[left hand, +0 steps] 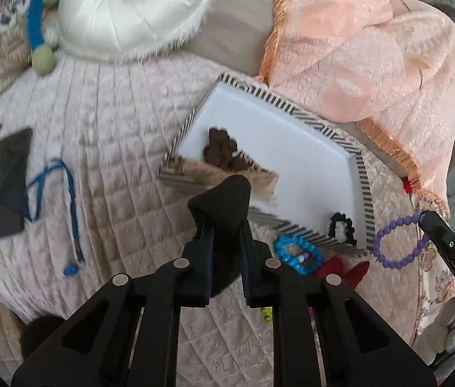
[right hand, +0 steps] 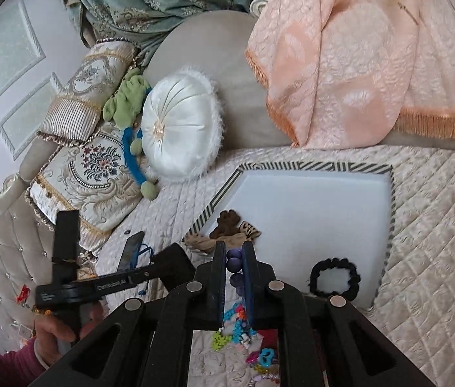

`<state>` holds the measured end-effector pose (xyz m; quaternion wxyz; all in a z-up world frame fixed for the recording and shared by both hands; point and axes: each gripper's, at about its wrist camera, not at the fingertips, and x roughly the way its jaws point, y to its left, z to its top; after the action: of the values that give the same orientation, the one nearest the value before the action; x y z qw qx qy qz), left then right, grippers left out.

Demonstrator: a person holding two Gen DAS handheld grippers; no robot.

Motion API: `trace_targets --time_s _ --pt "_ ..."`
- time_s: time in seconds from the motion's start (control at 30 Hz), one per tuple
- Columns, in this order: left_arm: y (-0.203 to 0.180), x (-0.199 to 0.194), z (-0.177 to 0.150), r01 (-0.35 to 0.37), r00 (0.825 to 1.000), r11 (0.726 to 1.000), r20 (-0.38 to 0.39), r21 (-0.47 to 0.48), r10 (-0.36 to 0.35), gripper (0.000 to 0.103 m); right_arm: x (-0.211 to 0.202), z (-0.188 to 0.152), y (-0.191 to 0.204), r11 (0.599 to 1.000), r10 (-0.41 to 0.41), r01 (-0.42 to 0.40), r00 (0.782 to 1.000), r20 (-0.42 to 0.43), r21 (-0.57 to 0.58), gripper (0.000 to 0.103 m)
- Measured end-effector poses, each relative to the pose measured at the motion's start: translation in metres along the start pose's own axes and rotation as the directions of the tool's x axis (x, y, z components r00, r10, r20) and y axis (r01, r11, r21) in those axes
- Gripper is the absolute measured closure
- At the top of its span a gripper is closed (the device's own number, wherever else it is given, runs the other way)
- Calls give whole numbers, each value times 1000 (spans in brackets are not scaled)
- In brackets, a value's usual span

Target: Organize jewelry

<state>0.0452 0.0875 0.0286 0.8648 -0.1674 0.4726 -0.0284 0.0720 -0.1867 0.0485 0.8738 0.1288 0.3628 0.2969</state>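
The right hand-held gripper [right hand: 234,266] is clamped on a purple bead bracelet [left hand: 400,242]; in the left wrist view the loop hangs free at the right of the frame, just beside the striped tray [left hand: 368,193]. The beads look light, hard and smooth, and the loop flexes and swings, so it probably sits best pinched across two or three beads rather than by the cord.

The left hand-held gripper [left hand: 224,200] has its fingers together on something soft and black [left hand: 227,193] at lower centre. It bulges above the tips and looks like cloth, likely compressible and easy to hold, though what it is cannot be told.

In the tray lie a black scrunchie [right hand: 335,279] at lower right and a brown piece [right hand: 226,224] on animal-print fabric [left hand: 256,177].

A blue bead bracelet [left hand: 297,253] and a red item [left hand: 340,269] lie on the bed [left hand: 114,129] below the tray, half hidden by the gripper body. The small coloured pieces [right hand: 237,329] at the bottom of the right wrist view are blurred and cut off, so their number and kind are unclear.
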Motion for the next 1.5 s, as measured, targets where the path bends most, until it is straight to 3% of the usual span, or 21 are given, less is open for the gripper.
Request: trace_targets --time_s 0.7,1.1,1.23,1.37,1.5 --pt "-40 9 72 -47 996 994 83 95 39 90 23 24 -29 997 -72 72 997 -20 10 94" --pt "-68 79 113 29 999 996 -22 87 -27 90 64 36 -62 993 -97 101 993 -68 66 94" --pt "-62 107 121 14 998 996 -59 88 -9 90 78 35 -89 981 -159 168 983 -95 92 94" --pt "-50 130 124 25 995 997 -102 72 -18 90 88 31 -119 956 -264 278 954 -140 95 94" --pt "-37 152 127 21 989 999 -148 32 -16 90 93 26 -130 944 -302 318 940 -158 90 94"
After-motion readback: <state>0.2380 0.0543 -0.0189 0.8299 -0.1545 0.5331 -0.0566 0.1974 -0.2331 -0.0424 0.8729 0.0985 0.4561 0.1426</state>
